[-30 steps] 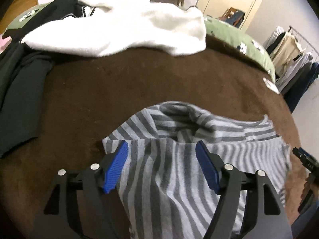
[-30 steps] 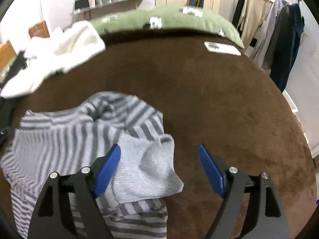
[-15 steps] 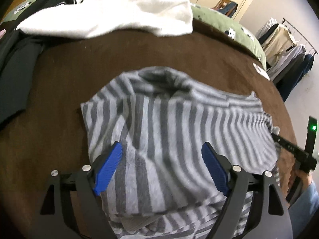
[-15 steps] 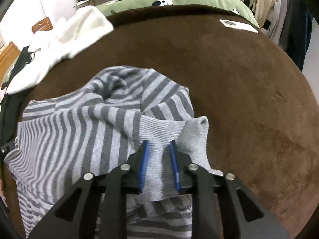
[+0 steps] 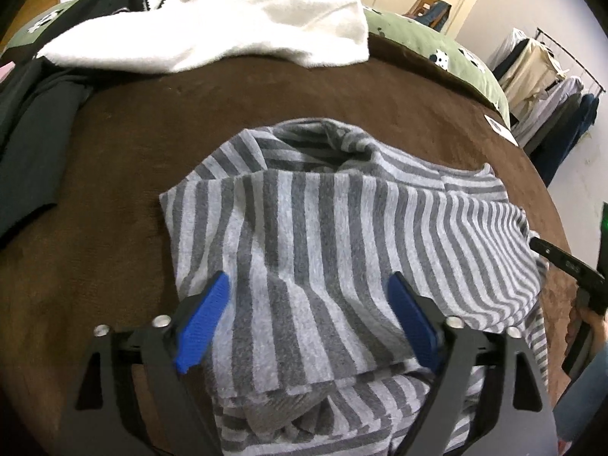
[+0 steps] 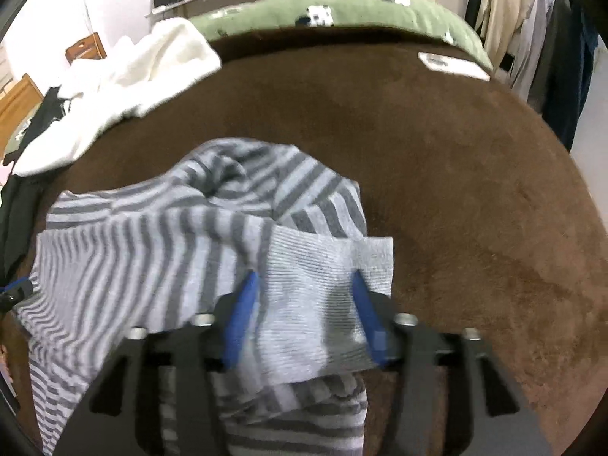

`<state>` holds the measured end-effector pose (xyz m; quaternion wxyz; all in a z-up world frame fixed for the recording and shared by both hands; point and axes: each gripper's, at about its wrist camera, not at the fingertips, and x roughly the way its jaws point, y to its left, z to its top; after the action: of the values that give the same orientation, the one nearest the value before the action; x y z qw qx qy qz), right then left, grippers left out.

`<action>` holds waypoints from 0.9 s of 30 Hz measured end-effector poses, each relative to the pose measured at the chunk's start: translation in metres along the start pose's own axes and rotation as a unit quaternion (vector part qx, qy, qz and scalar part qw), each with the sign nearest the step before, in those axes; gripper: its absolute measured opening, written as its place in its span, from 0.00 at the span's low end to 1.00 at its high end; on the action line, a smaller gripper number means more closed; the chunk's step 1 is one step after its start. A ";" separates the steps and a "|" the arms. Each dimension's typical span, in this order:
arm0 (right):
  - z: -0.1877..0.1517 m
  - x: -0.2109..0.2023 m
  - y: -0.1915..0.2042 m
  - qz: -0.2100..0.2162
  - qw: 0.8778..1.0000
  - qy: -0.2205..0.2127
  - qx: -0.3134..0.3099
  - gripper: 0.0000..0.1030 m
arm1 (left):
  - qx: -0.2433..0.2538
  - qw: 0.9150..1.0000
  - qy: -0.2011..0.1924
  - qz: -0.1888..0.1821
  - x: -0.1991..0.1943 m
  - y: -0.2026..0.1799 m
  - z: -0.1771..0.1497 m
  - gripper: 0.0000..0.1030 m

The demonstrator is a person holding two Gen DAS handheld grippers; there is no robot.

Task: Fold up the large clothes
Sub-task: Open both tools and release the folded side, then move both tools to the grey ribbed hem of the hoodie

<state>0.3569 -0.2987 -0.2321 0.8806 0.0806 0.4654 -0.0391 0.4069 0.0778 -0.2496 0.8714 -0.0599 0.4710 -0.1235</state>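
A grey striped sweater point(image 5: 334, 235) lies folded in a heap on the brown blanket point(image 5: 152, 125). My left gripper point(image 5: 309, 311) is open, its blue pads on either side of the sweater's near fold, just above the cloth. In the right wrist view the sweater point(image 6: 152, 243) lies at lower left. My right gripper point(image 6: 304, 304) is open, with the plain grey ribbed cuff point(image 6: 334, 262) lying loose between its pads. The right gripper's black body shows at the right edge of the left wrist view.
A white fleece garment point(image 5: 228, 26) and dark clothes point(image 5: 26, 133) lie at the far left of the bed. A green pillow point(image 6: 323, 11) and a white card point(image 6: 452, 64) lie at the far edge. A clothes rack point(image 6: 532, 19) stands to the right.
My right gripper shut on the ribbed cuff, then opened again and the cuff now lies flatter. My left gripper stayed open and drew back a little over the sweater.
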 end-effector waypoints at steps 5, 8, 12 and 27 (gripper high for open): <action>0.001 -0.044 0.013 -0.006 1.000 -0.022 -0.011 0.72 | -0.010 1.000 -0.010 0.006 -0.028 -0.006 0.007 0.94; 0.001 -0.074 0.020 -0.007 0.999 -0.034 -0.012 0.77 | -0.003 1.000 -0.010 0.009 -0.049 -0.010 0.008 0.94; -0.001 -0.106 0.029 -0.011 0.999 -0.044 -0.010 0.81 | 0.009 1.000 0.000 0.009 -0.071 -0.016 0.009 0.94; -0.039 -0.197 0.032 -0.001 1.000 -0.025 0.008 0.81 | 0.022 0.999 0.021 0.018 -0.159 -0.039 -0.023 0.94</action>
<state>0.2181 -0.2613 -0.0874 0.8911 0.0860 0.4432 -0.0451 0.2978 0.0840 -0.1261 0.8645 -0.0291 0.4874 -0.1192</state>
